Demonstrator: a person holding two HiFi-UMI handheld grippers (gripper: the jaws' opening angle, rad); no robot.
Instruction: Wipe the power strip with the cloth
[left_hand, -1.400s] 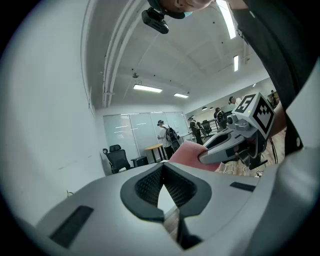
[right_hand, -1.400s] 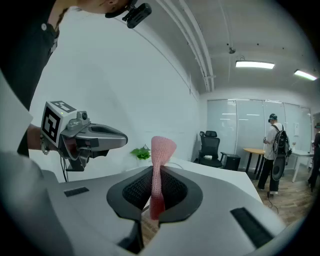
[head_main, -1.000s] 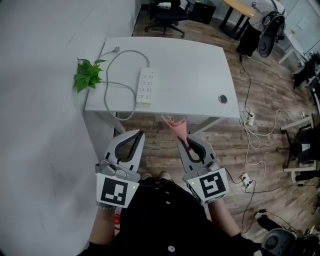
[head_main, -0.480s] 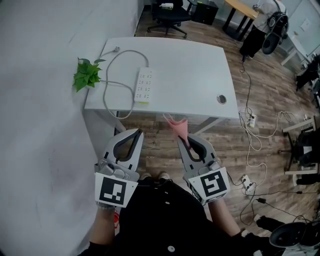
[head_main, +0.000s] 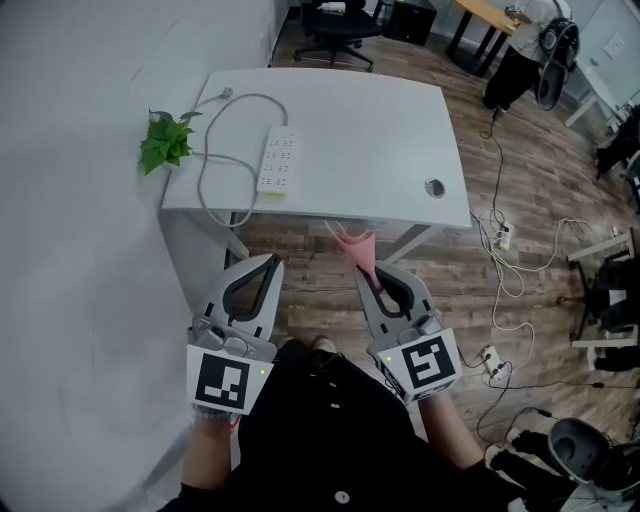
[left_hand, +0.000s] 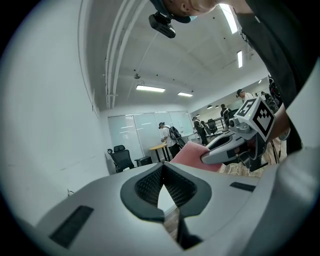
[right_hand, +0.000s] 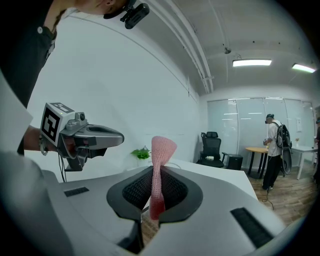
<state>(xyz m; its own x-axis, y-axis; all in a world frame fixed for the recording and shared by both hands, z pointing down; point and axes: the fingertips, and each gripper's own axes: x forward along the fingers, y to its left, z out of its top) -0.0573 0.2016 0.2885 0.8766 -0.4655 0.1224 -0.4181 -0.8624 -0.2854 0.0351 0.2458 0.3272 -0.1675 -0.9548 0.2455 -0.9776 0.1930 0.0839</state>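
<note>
Right gripper view shows the right gripper pinching the pink cloth, which sticks up past its jaws. In the left gripper view the left gripper has its jaws pressed together on nothing. Both hang near the person, short of the table. The power strip lies on the table's left part, its cable looping beside a plant at the left edge.

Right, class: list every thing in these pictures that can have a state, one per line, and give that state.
Left tool: shut, empty.
Right tool: shut on the cloth.
Cloth: pinched, sticking up out of the tool.
Power strip: flat on the table, sockets empty.
Plug: loose on the table, unplugged.
</note>
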